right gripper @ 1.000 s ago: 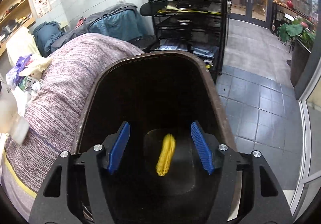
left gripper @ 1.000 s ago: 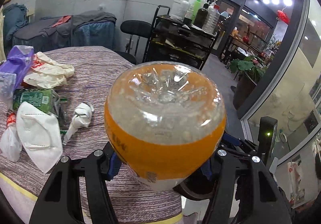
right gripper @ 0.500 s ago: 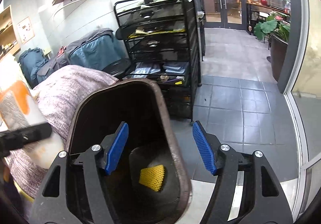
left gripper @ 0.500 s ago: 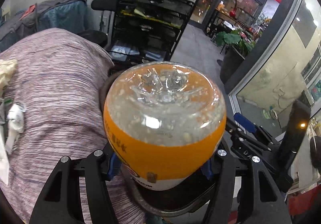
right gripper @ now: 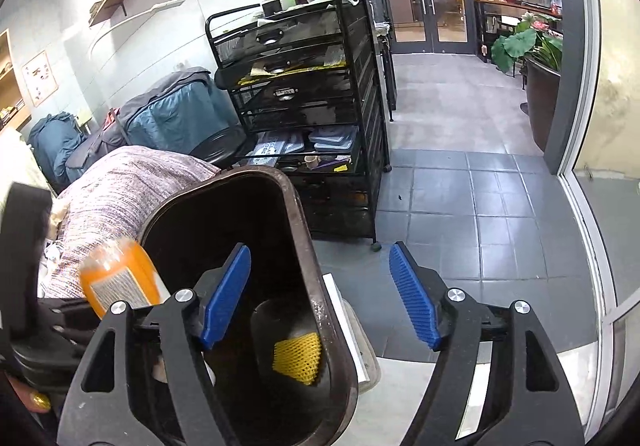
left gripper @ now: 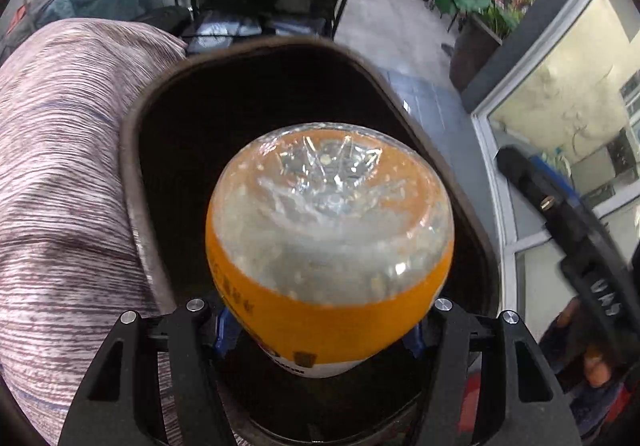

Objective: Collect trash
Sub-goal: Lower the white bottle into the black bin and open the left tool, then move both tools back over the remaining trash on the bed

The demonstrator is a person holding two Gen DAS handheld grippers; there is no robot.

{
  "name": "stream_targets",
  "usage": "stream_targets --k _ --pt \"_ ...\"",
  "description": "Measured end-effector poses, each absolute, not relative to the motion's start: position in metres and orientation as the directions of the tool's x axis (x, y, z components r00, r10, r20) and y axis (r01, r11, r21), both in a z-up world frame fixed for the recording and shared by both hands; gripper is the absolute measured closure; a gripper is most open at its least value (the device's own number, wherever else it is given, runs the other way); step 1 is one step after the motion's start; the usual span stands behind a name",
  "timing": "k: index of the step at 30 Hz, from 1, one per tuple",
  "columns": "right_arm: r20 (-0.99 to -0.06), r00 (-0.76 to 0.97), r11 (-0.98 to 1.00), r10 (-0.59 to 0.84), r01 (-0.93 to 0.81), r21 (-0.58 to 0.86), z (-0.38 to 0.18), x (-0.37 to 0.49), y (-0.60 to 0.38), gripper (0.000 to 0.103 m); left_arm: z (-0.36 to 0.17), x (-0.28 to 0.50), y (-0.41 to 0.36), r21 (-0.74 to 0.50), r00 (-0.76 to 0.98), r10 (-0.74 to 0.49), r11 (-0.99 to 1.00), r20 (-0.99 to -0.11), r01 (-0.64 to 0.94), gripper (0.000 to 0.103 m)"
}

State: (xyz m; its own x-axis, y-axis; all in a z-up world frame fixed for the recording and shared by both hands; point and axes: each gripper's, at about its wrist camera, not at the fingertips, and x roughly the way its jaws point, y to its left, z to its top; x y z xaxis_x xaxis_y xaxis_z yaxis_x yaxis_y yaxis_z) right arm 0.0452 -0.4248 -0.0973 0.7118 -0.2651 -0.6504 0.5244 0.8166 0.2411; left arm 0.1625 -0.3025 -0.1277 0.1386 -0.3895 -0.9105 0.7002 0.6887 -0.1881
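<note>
My left gripper [left gripper: 320, 338] is shut on a clear plastic bottle with an orange label [left gripper: 328, 246], held base forward over the mouth of a dark brown trash bin [left gripper: 132, 150]. The bottle [right gripper: 120, 278] also shows in the right wrist view, at the bin's left rim. My right gripper [right gripper: 320, 298] is open and empty, with its fingers on either side of the bin's right wall [right gripper: 308, 246]. A yellow foam net [right gripper: 298, 360] lies on the bin's bottom.
A table under a purple-striped cloth [left gripper: 60, 166] stands left of the bin. A black wire cart [right gripper: 300, 106] with bottles on top stands behind it. Grey tiled floor [right gripper: 480, 206] lies to the right, with a glass wall [right gripper: 600, 126] beyond.
My left gripper has carried the bottle right from over the table to above the bin's mouth. My right gripper has shifted right, from inside the bin to across its right wall.
</note>
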Motion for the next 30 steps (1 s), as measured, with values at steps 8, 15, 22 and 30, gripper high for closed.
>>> stream_targets --k 8,15,22,30 --pt "-0.629 0.72 0.807 -0.292 0.539 0.242 -0.088 0.04 -0.427 0.021 -0.123 0.161 -0.299 -0.171 0.15 -0.387 0.678 -0.91 0.715 0.016" --pt "-0.595 0.746 0.815 -0.3 0.525 0.247 -0.075 0.037 -0.421 0.018 -0.088 0.158 -0.269 -0.194 0.223 -0.47 0.685 -0.854 0.702 0.012" --pt "-0.559 0.785 0.836 -0.267 0.477 0.271 -0.061 0.049 -0.406 0.015 -0.03 0.139 -0.226 -0.169 0.387 -0.555 0.705 -0.737 0.689 0.006" --pt "-0.514 0.849 0.901 -0.126 0.314 0.298 -0.044 0.083 -0.357 0.014 -0.001 0.132 -0.165 -0.114 0.568 -0.527 0.788 -0.632 0.605 0.006"
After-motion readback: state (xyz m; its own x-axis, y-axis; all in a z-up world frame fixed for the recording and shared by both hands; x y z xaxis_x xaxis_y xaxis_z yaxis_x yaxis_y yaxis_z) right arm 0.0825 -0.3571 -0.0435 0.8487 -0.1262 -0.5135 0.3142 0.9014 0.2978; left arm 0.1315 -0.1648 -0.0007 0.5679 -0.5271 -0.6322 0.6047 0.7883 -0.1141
